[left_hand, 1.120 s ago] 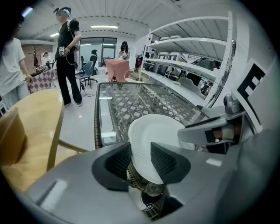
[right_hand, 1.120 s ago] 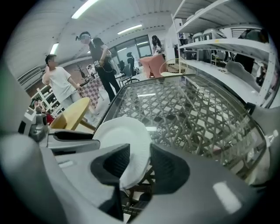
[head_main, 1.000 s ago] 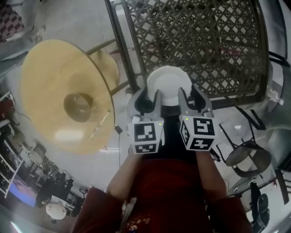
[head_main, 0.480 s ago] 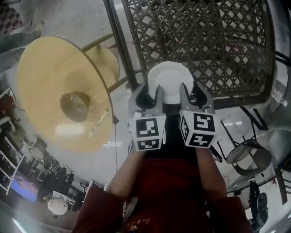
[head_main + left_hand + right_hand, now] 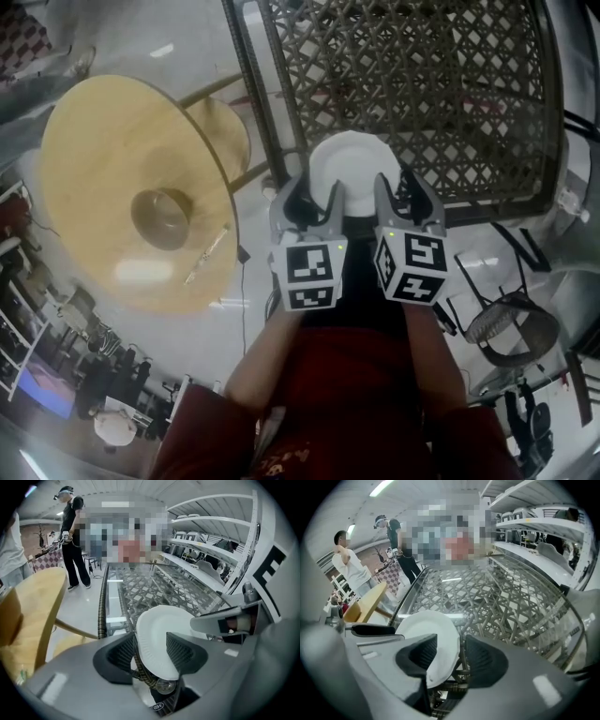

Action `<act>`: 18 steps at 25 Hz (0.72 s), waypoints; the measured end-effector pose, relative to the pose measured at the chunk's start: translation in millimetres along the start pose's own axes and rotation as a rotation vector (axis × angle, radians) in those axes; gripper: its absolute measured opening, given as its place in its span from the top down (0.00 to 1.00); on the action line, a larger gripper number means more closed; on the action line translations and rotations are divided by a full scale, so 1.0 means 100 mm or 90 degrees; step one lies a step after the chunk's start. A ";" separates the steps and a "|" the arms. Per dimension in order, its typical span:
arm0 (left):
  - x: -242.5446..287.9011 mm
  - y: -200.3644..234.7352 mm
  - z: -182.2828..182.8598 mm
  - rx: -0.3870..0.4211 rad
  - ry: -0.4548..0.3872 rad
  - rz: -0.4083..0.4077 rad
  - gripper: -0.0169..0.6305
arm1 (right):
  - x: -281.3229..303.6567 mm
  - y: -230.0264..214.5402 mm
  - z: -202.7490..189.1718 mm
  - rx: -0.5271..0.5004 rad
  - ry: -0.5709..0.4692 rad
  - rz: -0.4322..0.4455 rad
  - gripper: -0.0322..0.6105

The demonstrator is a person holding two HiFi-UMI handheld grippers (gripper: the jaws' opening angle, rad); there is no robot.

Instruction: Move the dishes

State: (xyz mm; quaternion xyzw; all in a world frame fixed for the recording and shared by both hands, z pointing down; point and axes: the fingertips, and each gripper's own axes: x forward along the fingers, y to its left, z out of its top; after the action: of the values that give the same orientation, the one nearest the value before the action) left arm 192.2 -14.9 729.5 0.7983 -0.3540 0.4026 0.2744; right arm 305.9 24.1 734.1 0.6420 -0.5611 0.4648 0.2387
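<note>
A white plate lies at the near edge of the dark lattice table. My left gripper is at the plate's near left rim and my right gripper at its near right rim. In the left gripper view the plate stands between the jaws of the left gripper, which have just been opening. In the right gripper view the plate's rim also sits between the jaws of the right gripper, with a gap at the right pad; these jaws have just been opening too.
A round wooden table with a brown bowl stands to the left. A dark chair is at the lower right. White shelves run along the lattice table's far side. People stand beyond.
Both grippers' jaws stand a little wider around the plate's rim than before. The hands and the plate have stayed where they were.
</note>
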 end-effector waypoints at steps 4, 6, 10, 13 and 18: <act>-0.03 0.01 0.09 0.000 -0.024 0.003 0.63 | -0.03 0.00 0.11 -0.010 -0.023 -0.002 0.67; -0.09 0.02 0.15 -0.002 -0.033 0.003 0.63 | -0.07 0.04 0.17 -0.014 -0.030 -0.002 0.67; -0.27 0.09 0.31 -0.005 -0.057 0.006 0.63 | -0.22 0.18 0.35 -0.029 -0.051 0.003 0.67; -0.43 0.14 0.44 -0.005 -0.081 0.011 0.63 | -0.34 0.30 0.49 -0.042 -0.073 0.013 0.67; -0.77 0.26 0.66 0.002 -0.131 0.024 0.63 | -0.60 0.55 0.71 -0.067 -0.114 0.039 0.67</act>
State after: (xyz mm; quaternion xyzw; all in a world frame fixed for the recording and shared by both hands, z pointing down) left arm 168.4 -51.4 634.7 0.8289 -0.3948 0.3240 0.2281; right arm 280.8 -18.9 638.4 0.6503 -0.6231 0.3823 0.2067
